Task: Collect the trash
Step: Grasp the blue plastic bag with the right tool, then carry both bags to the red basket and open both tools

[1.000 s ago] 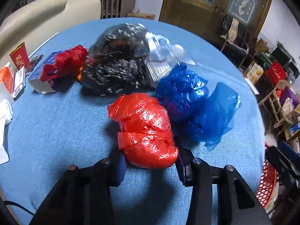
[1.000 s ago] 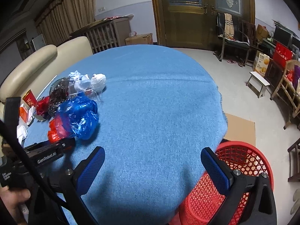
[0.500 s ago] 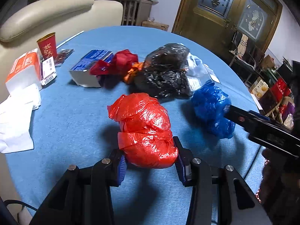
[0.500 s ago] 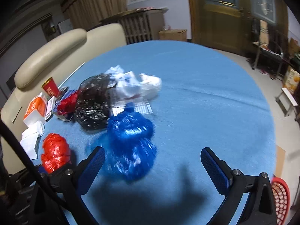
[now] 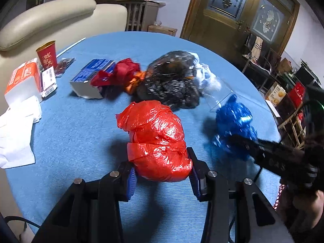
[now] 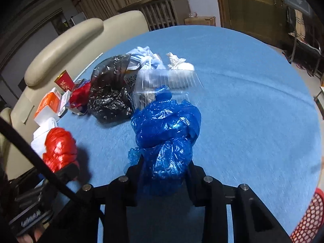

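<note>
The left gripper [image 5: 162, 179] was clamped on the near end of a red plastic bag [image 5: 157, 139], a crinkled, glossy bundle knotted into a fat lump, cinched by a band of its own film and lying on the blue tablecloth [image 5: 77, 133]. The right gripper [image 6: 165, 179] was likewise closed around the lower part of a blue plastic bag [image 6: 167, 133], shiny, wrinkled and bunched into a tall wad; whether it rested on the cloth or hung just above it was hard to tell through the blur. Just beyond the blue bag lay a clear plastic container [image 6: 168, 83], and beside that a black plastic bag [image 6: 110, 93], crumpled and speckled with highlights, with pale blue and white rags [image 6: 145, 58] touching its far side. Left of the black bag sat a red cloth bundle [image 5: 119, 74] against a blue-and-white box [image 5: 89, 81]. Farther left stood an orange tissue pack [image 5: 23, 81] and a red paper cup [image 5: 47, 53], near the cream sofa [image 5: 60, 18]. A red mesh basket [image 6: 308, 218] showed at the table's near right edge.
</note>
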The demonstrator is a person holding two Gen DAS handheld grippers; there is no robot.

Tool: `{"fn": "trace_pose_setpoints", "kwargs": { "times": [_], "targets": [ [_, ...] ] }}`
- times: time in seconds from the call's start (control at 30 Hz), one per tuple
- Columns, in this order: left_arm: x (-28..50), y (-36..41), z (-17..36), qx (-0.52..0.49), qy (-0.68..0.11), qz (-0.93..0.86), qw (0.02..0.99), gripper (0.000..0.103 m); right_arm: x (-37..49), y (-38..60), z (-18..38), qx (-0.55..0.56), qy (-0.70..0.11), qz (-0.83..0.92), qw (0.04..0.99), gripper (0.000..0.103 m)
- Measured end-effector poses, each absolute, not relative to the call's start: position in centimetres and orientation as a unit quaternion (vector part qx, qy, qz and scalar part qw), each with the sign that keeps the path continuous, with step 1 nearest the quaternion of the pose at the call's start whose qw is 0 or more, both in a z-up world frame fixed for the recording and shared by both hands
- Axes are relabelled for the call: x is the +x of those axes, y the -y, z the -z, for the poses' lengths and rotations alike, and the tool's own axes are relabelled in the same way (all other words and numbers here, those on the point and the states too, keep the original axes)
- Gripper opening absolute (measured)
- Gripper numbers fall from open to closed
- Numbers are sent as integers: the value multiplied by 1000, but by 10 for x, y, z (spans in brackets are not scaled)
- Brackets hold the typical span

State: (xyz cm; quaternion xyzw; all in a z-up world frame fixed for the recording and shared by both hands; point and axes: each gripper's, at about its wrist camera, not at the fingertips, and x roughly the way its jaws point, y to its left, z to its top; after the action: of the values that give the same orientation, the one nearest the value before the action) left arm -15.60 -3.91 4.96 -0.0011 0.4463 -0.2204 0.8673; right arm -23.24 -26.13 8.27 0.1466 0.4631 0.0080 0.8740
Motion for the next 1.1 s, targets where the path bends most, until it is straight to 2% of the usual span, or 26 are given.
{"fn": "trace_pose_setpoints", "kwargs": {
  "times": [0.37,0.67,1.1],
  "targets": [
    [-179,74,-66,31,-426,258,867,46,-306,308,-105,224,-446,-11,867,36],
    [-212,128,-79,71,-406,328,850,46,-395,381,-120,261,-401,98,872,36],
    [-273,229,-94,129,-379,442,803,46,-463,473,-62,315,-468,208,799,38]
  ]
}}
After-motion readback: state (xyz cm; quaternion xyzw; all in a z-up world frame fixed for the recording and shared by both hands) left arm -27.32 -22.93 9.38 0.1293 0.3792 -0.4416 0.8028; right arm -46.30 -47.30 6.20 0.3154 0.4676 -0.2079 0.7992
